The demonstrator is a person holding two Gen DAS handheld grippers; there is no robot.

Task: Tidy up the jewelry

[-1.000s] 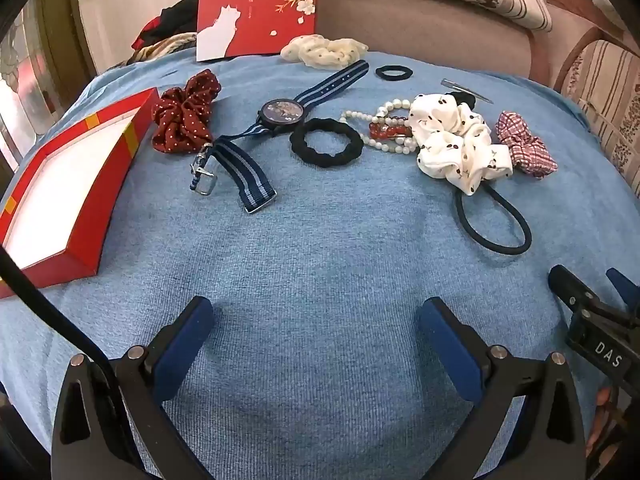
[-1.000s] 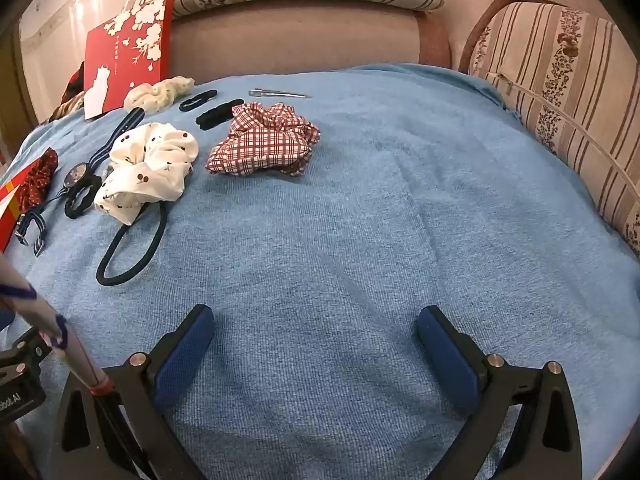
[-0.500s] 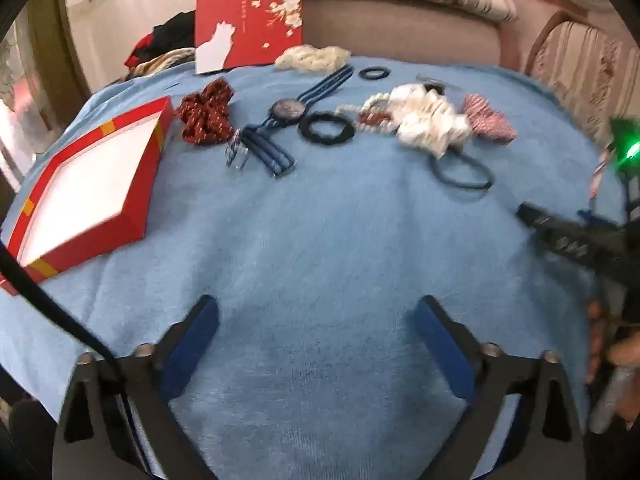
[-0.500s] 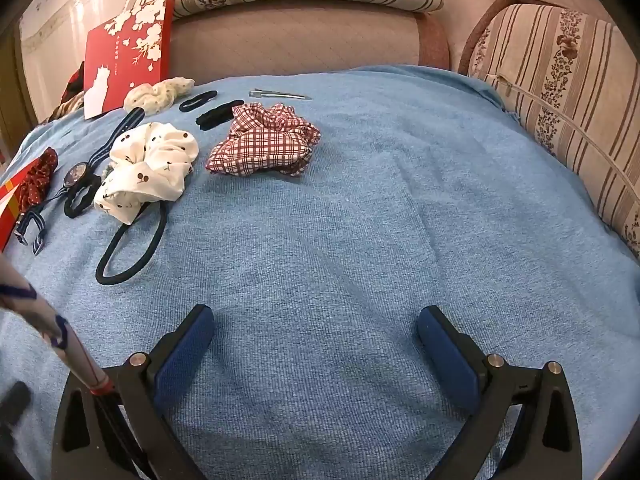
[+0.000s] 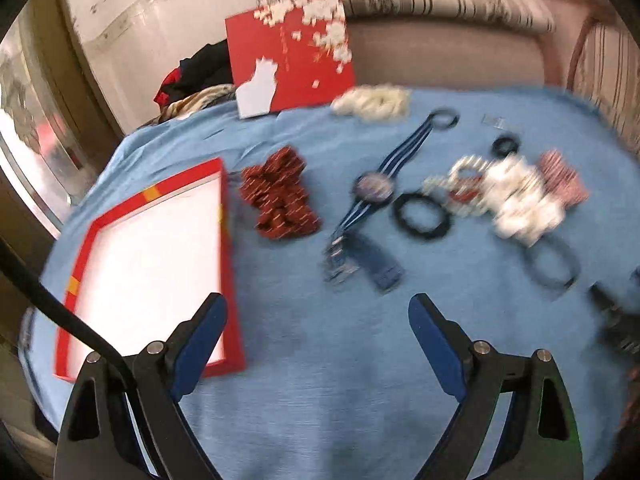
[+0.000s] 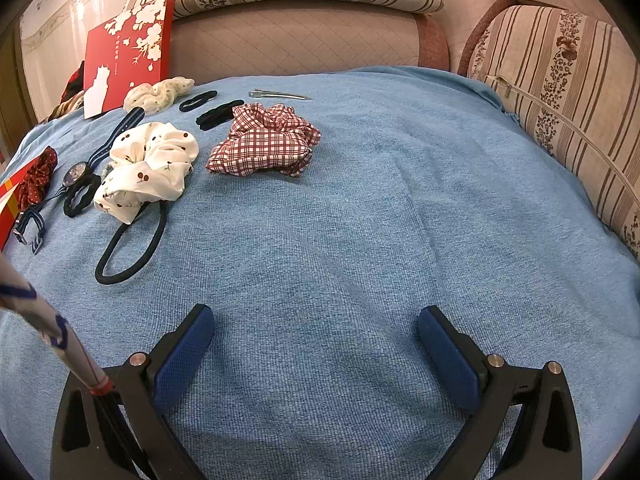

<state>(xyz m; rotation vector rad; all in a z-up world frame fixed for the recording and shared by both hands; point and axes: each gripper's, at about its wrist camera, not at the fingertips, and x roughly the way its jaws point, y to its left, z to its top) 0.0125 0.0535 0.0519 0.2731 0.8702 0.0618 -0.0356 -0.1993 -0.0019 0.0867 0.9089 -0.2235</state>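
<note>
Left gripper (image 5: 316, 340) seemingly empty, agape; right gripper (image 6: 316, 344) likewise wide.

Ahead of the right gripper (image 6: 316, 340) the blue blanket (image 6: 380, 220) lies bare. Up-left, the plaid scrunchie (image 6: 266, 144) and black hair tie (image 6: 132, 240) crowd things. The left gripper (image 5: 318, 332) (jaws wide) has the red box (image 5: 148, 256) just left and the watch (image 5: 374, 188) ahead.

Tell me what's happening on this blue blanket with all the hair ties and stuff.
A person holds a two-finger gripper in each hand over a blue blanket. The left gripper and the right gripper are both open and empty. Scrunchies, a watch, a bead bracelet and black hair ties lie loose beside the open red box, which holds nothing yet. Sorting hasn't visibly started.
</note>
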